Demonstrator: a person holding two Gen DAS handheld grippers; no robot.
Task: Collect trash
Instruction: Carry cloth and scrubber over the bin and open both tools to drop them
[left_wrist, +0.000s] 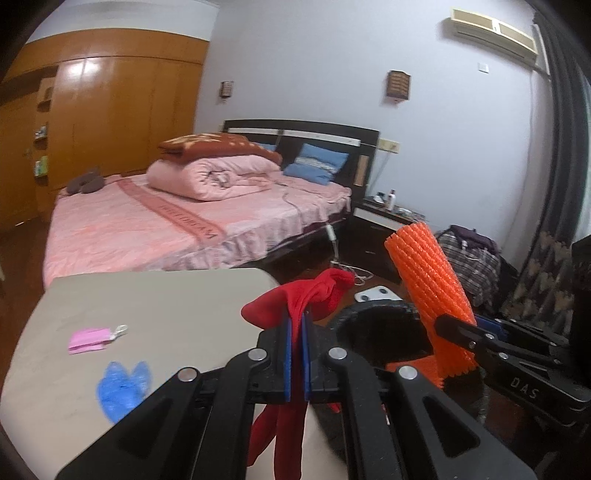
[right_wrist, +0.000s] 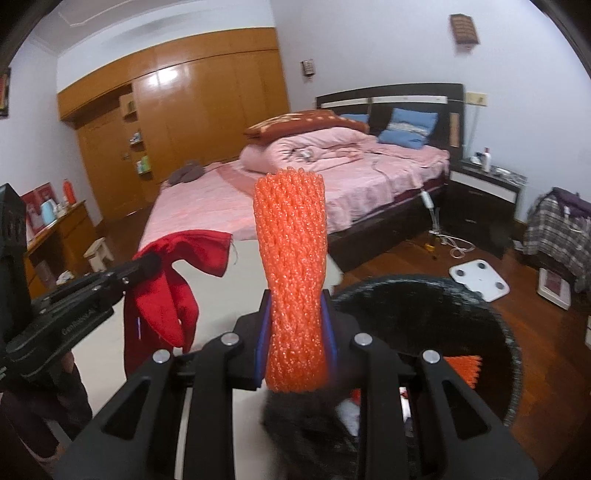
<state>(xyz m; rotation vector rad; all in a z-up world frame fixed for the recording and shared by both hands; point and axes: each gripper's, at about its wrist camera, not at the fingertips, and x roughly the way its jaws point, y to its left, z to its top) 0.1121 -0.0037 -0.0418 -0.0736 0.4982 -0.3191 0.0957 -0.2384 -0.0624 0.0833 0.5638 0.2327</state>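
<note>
Bedroom scene, both wrist views. The left hand-held gripper (left_wrist: 296, 354) is clamped on a red cloth (left_wrist: 314, 295), its blue pads pressed together on the fabric, which bunches above the jaws and hangs limp below them. The right hand-held gripper (right_wrist: 297, 332) grips an orange foam net sleeve (right_wrist: 291, 266) near its lower end, the jaws narrow and squeezing it to a waist; the sleeve's long axis stands nearly upright, tilted slightly. The black trash bin (right_wrist: 491, 317) sits on the floor just beside the beige desk (left_wrist: 147, 306), below and slightly right of the right hand-held gripper; another orange net piece (right_wrist: 463, 369) already lies inside. In the left wrist view the bin's mouth (left_wrist: 380, 332) opens between the two grippers, lower right of the cloth. The right hand appears nearer the opening, so its sleeve would probably drop first. Still on the desk: a pink packet (left_wrist: 90, 339) and a blue crumpled plastic cover (left_wrist: 123, 387).
</note>
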